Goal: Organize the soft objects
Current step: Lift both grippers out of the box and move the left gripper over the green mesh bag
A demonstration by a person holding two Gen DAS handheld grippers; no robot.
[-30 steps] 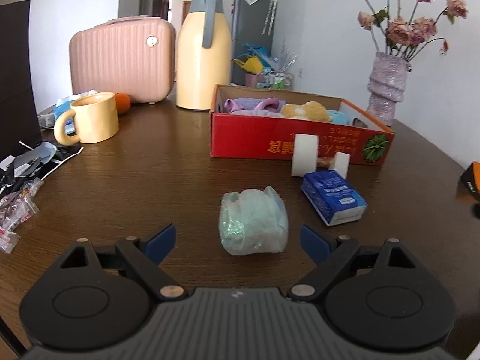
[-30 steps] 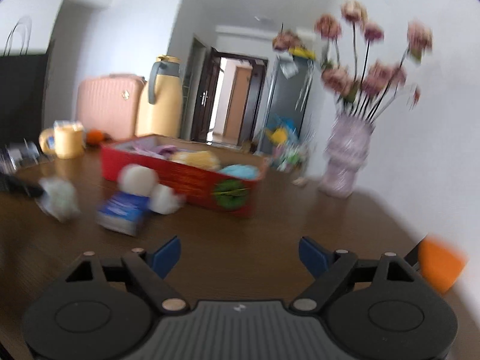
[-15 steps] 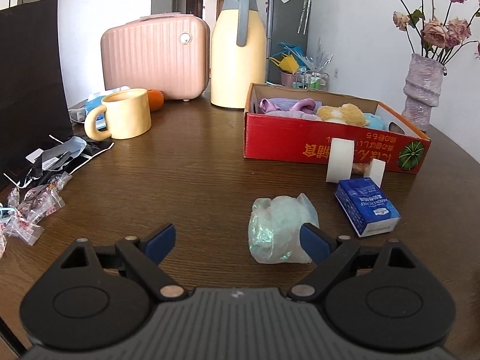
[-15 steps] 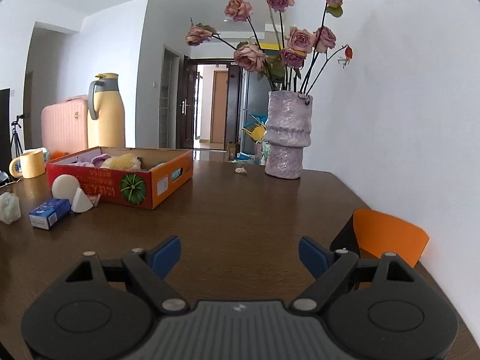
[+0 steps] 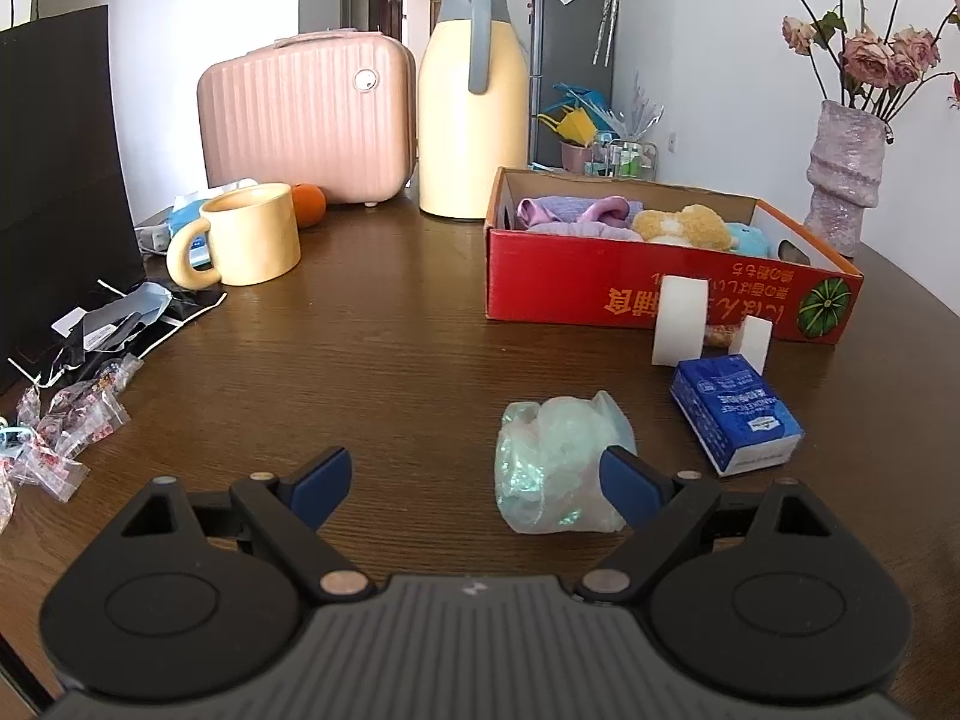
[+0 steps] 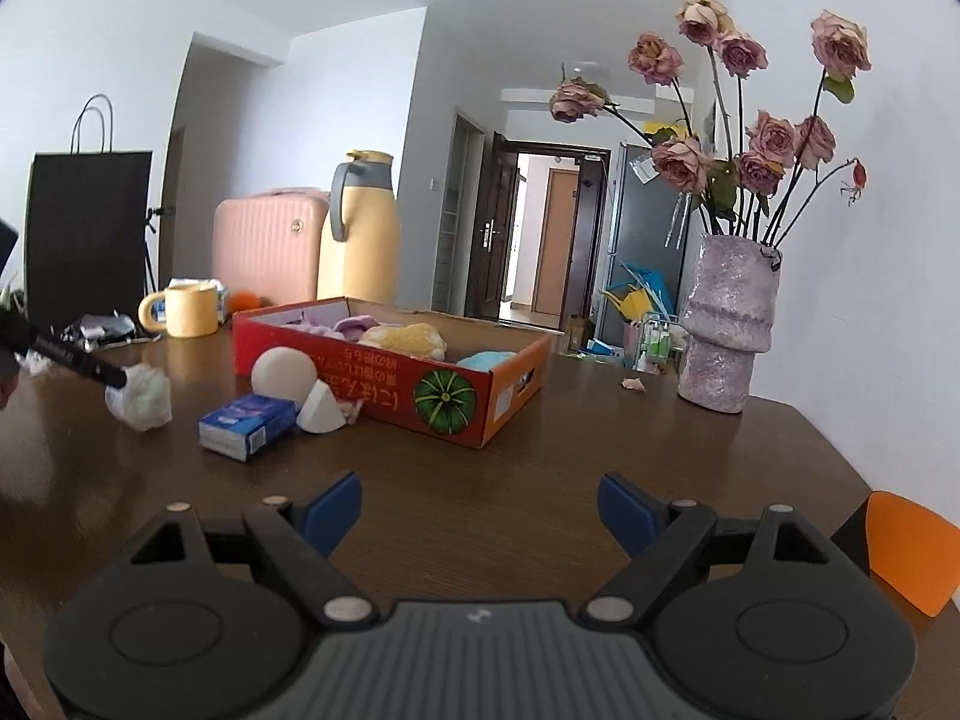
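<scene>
A crumpled pale green soft bundle (image 5: 558,468) lies on the brown table, just inside the right finger of my open left gripper (image 5: 474,480). It also shows in the right wrist view (image 6: 141,396), with the left gripper's finger tip (image 6: 114,377) at it. A red cardboard box (image 5: 600,294) holds purple, yellow and blue soft things. In front of it are white sponges (image 5: 678,327) and a blue tissue pack (image 5: 735,414). My right gripper (image 6: 480,507) is open and empty above bare table, well right of the box (image 6: 456,396).
A yellow mug (image 5: 252,237), an orange, a pink case (image 5: 306,120) and a cream thermos (image 5: 471,102) stand at the back. A black bag and small wrappers (image 5: 60,420) lie left. A vase of roses (image 6: 723,324) stands right. An orange chair (image 6: 912,552) is beyond the table edge.
My left gripper has shifted left, so the green bundle now sits by its right finger. My right gripper has swung back left; the box and bundle are in view again.
</scene>
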